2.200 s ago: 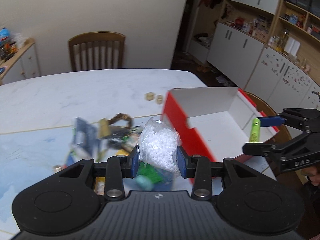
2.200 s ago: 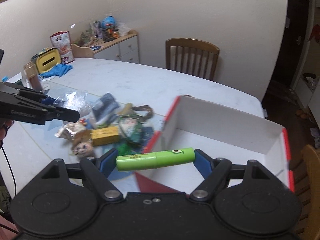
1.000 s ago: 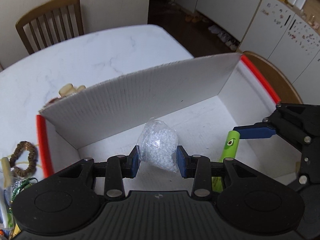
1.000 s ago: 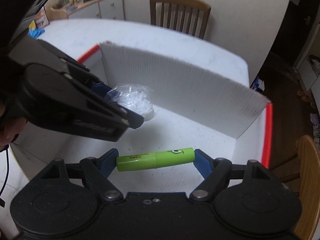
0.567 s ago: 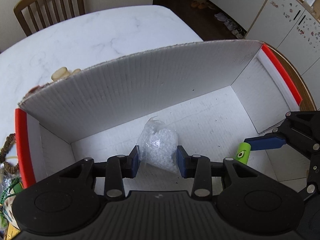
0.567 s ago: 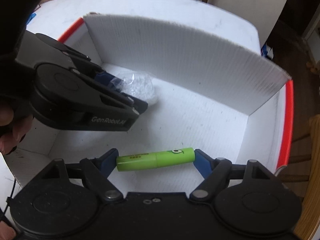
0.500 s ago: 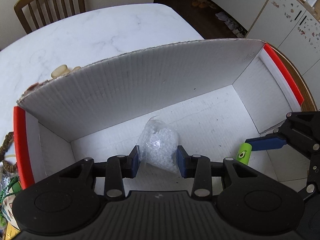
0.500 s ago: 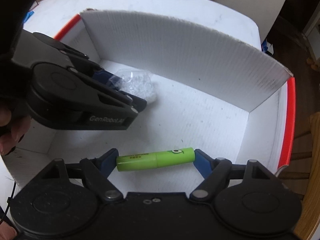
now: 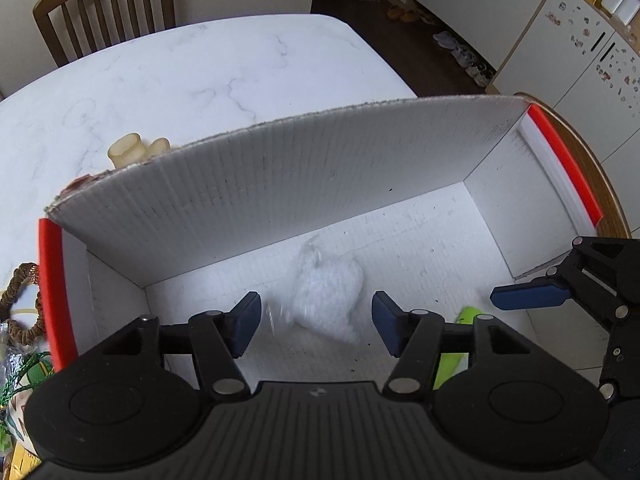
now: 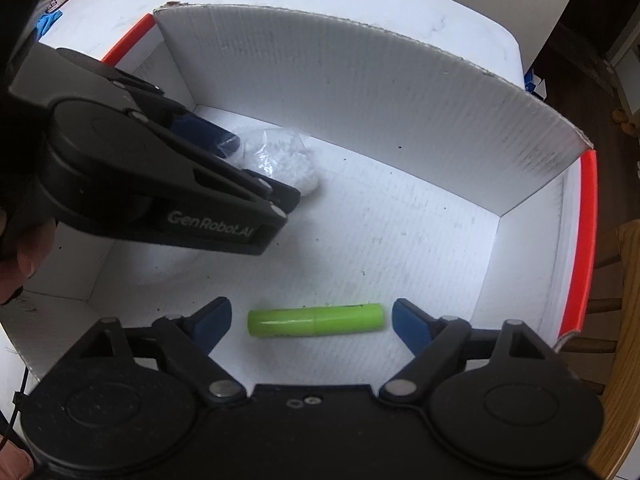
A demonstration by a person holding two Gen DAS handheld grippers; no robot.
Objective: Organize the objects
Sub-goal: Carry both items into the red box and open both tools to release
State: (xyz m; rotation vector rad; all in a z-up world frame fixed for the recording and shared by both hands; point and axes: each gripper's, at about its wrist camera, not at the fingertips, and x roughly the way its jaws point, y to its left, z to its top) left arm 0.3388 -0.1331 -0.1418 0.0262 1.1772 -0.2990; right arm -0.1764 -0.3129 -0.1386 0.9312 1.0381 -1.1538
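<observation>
A white box with red rims (image 9: 280, 176) (image 10: 360, 92) stands on the marble table. My left gripper (image 9: 316, 326) is open over the box floor, and a clear bag of white beads (image 9: 328, 300) (image 10: 286, 160) lies loose between its fingers. My right gripper (image 10: 310, 322) is open too, with a green tube (image 10: 316, 320) lying on the box floor between its fingers. The tube shows partly behind my left gripper's finger in the left wrist view (image 9: 466, 318). The left gripper body (image 10: 160, 184) fills the left of the right wrist view.
A beaded bracelet (image 9: 22, 304) and other loose items lie left of the box. Small tan cylinders (image 9: 128, 150) sit behind its far wall. A wooden chair (image 9: 104, 8) stands at the table's far side, another chair (image 10: 624, 288) at the right.
Both grippers have opened inside the box. The bag of beads and the green tube have dropped out of the fingers onto the box floor.
</observation>
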